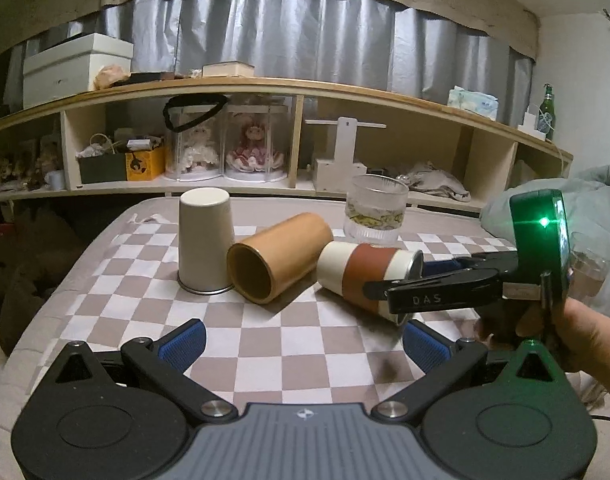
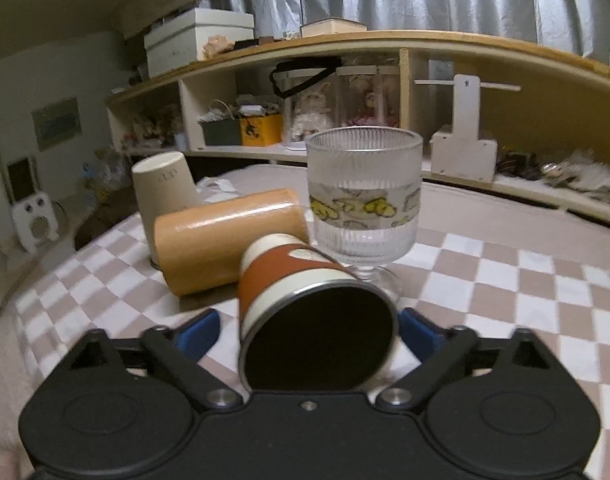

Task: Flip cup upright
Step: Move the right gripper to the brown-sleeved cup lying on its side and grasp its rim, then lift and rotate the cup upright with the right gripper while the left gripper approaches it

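A cream cup with a rust-brown sleeve (image 1: 361, 276) lies on its side on the checkered cloth, its open mouth toward the right. My right gripper (image 2: 309, 334) is open around its mouth end (image 2: 317, 320), one blue pad on each side, not visibly pressing. From the left wrist view the right gripper (image 1: 409, 288) reaches in from the right at the cup. My left gripper (image 1: 305, 342) is open and empty, low over the cloth in front of the cups.
A tan cylindrical cup (image 1: 277, 260) lies on its side beside the sleeved cup. A cream cup (image 1: 205, 240) stands upside down at the left. A ribbed stemmed glass (image 2: 363, 200) stands upright just behind. A cluttered shelf (image 1: 305, 92) runs along the back.
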Action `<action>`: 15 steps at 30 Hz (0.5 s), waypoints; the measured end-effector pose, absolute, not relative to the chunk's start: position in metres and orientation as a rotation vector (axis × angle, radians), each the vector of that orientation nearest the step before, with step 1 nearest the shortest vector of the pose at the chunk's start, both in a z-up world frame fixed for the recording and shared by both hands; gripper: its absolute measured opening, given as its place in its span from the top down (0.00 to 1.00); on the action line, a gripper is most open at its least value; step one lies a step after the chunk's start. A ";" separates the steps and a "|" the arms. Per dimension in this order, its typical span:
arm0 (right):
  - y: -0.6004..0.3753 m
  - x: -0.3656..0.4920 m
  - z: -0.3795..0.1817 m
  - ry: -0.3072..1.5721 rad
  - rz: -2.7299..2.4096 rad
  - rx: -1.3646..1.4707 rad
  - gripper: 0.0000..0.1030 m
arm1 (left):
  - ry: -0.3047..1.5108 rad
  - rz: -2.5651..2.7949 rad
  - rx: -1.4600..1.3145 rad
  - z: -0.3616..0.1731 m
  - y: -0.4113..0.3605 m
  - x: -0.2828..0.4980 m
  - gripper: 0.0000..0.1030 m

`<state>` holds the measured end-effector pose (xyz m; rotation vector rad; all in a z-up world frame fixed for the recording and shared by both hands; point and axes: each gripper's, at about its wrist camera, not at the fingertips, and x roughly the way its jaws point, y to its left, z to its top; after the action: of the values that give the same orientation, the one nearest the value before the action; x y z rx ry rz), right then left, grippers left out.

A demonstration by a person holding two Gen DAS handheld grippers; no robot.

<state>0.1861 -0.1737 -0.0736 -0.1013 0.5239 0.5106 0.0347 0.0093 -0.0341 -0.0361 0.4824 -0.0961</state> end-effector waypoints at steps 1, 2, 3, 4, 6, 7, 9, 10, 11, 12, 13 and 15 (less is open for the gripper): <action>-0.174 0.185 -0.072 0.531 0.505 -0.109 0.16 | 0.477 -0.092 -0.030 -0.034 0.009 0.034 0.00; -0.176 0.184 -0.071 0.550 0.501 -0.100 0.16 | 0.473 -0.088 -0.026 -0.034 0.009 0.033 0.00; -0.177 0.182 -0.069 0.565 0.495 -0.092 0.16 | 0.471 -0.086 -0.025 -0.034 0.009 0.032 0.00; -0.177 0.179 -0.068 0.576 0.490 -0.096 0.16 | 0.473 -0.088 -0.029 -0.033 0.010 0.032 0.00; -0.177 0.169 -0.065 0.597 0.474 -0.129 0.16 | 0.475 -0.093 -0.042 -0.032 0.012 0.031 0.00; -0.176 0.163 -0.063 0.608 0.464 -0.149 0.16 | 0.476 -0.093 -0.048 -0.032 0.012 0.030 0.00; -0.178 0.150 -0.058 0.630 0.453 -0.175 0.16 | 0.475 -0.093 -0.057 -0.030 0.013 0.029 0.00; -0.180 0.144 -0.055 0.640 0.449 -0.183 0.16 | 0.474 -0.096 -0.059 -0.029 0.013 0.029 0.00; -0.182 0.137 -0.052 0.648 0.446 -0.189 0.16 | 0.474 -0.098 -0.060 -0.029 0.013 0.028 0.00; -0.185 0.129 -0.050 0.649 0.443 -0.189 0.16 | 0.473 -0.099 -0.057 -0.028 0.013 0.027 0.00; -0.188 0.123 -0.047 0.651 0.441 -0.189 0.16 | 0.471 -0.098 -0.054 -0.028 0.013 0.027 0.00; -0.195 0.109 -0.043 0.657 0.436 -0.184 0.16 | 0.466 -0.099 -0.050 -0.026 0.012 0.026 0.00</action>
<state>0.1090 -0.1949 -0.0427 -0.1837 0.6571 0.4359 0.0258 0.0118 -0.0260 -0.0505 0.4660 -0.0987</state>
